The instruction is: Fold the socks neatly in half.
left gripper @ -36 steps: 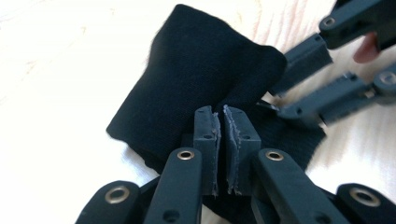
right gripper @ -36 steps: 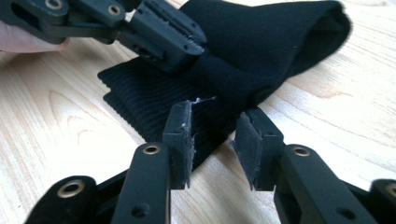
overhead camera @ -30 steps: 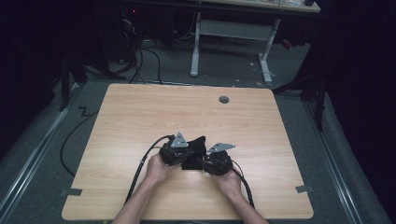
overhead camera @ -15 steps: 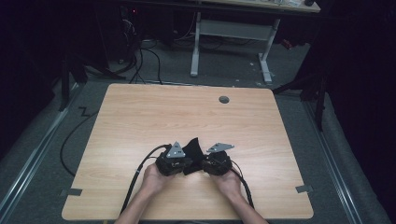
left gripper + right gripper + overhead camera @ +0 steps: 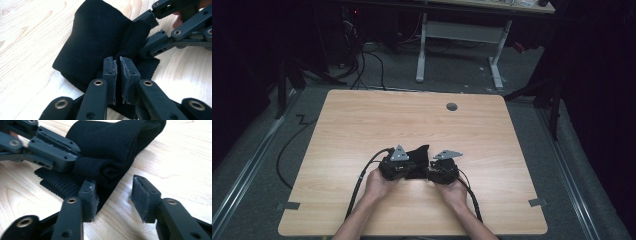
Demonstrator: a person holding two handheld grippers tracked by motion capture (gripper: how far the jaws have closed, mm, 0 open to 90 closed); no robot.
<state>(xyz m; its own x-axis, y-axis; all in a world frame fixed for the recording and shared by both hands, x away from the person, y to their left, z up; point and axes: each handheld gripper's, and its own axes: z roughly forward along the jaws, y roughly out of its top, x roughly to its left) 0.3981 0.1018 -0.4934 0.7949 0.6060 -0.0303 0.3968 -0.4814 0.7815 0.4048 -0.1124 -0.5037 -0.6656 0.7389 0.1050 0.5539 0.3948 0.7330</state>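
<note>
A black knitted cloth (image 5: 418,156) lies folded on the wooden table (image 5: 362,125) between both grippers. My left gripper (image 5: 411,169) hovers over the cloth (image 5: 95,32), its jaws (image 5: 117,67) all but together with a thin slit. They have just been opening slightly, and I see no cloth in the slit. My right gripper (image 5: 428,172) faces it from the other side. Its jaws (image 5: 112,192) stand apart and have just been opening. The cloth's (image 5: 112,142) ribbed edge touches only the left fingertip (image 5: 88,192). The left gripper (image 5: 75,152) rests against a rolled fold.
A round cable hole (image 5: 452,106) sits near the table's far edge. Tape marks (image 5: 288,205) (image 5: 537,202) lie beside the near corners. Cables trail from both grippers past the forearms. Beyond the table stand a white desk frame (image 5: 422,50) and floor cables (image 5: 362,60).
The left gripper has slid a little toward the near edge, and the cloth came with it. The right gripper stayed put.
</note>
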